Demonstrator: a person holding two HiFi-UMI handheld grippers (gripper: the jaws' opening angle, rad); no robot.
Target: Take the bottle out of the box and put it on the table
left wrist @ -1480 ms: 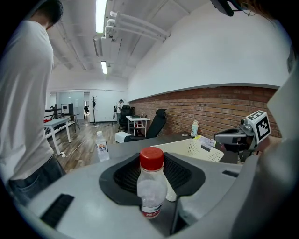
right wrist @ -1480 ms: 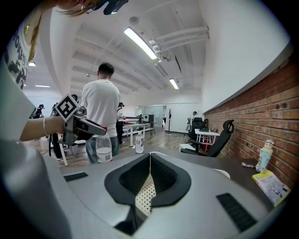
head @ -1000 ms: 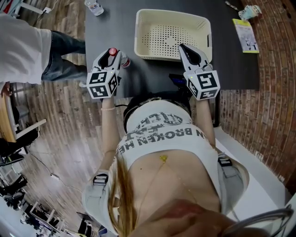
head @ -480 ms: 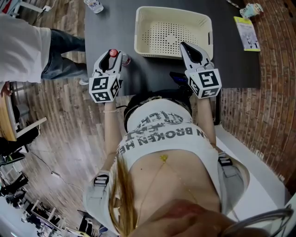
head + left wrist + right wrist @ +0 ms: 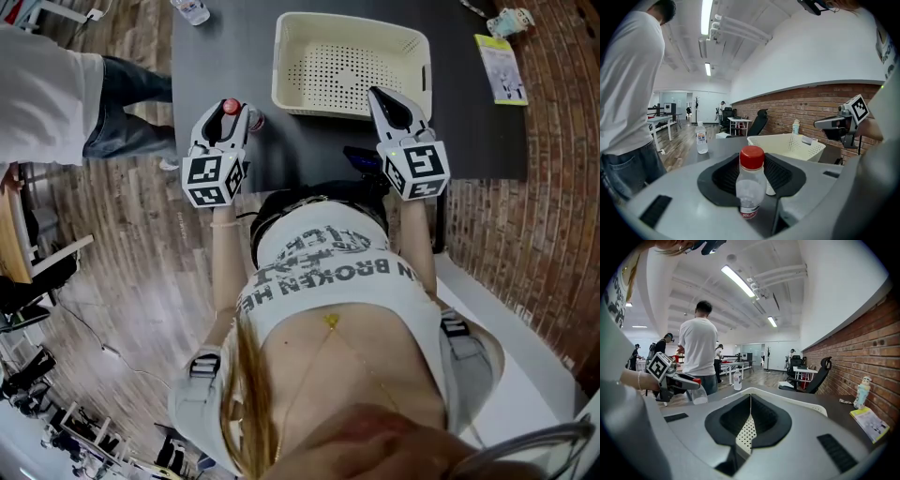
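A small clear bottle (image 5: 750, 187) with a red cap (image 5: 229, 106) stands upright between the jaws of my left gripper (image 5: 234, 114), which is shut on it over the dark table's (image 5: 309, 150) front left part. From the right gripper view the bottle (image 5: 697, 393) hangs at the tip of the left gripper (image 5: 677, 380). The cream perforated box (image 5: 352, 66) lies at mid table and holds nothing. My right gripper (image 5: 375, 94) hovers at the box's near right rim, its jaws together with nothing held; the box's holes show through the slit (image 5: 750, 397).
A second water bottle (image 5: 190, 11) stands at the table's far left corner. A yellow booklet (image 5: 499, 67) and a small figure bottle (image 5: 511, 21) lie far right, by the brick wall (image 5: 534, 216). A person in a white shirt (image 5: 47, 94) stands left of the table.
The left gripper with the bottle has shifted very slightly toward me. The right gripper and the box have stayed where they were.
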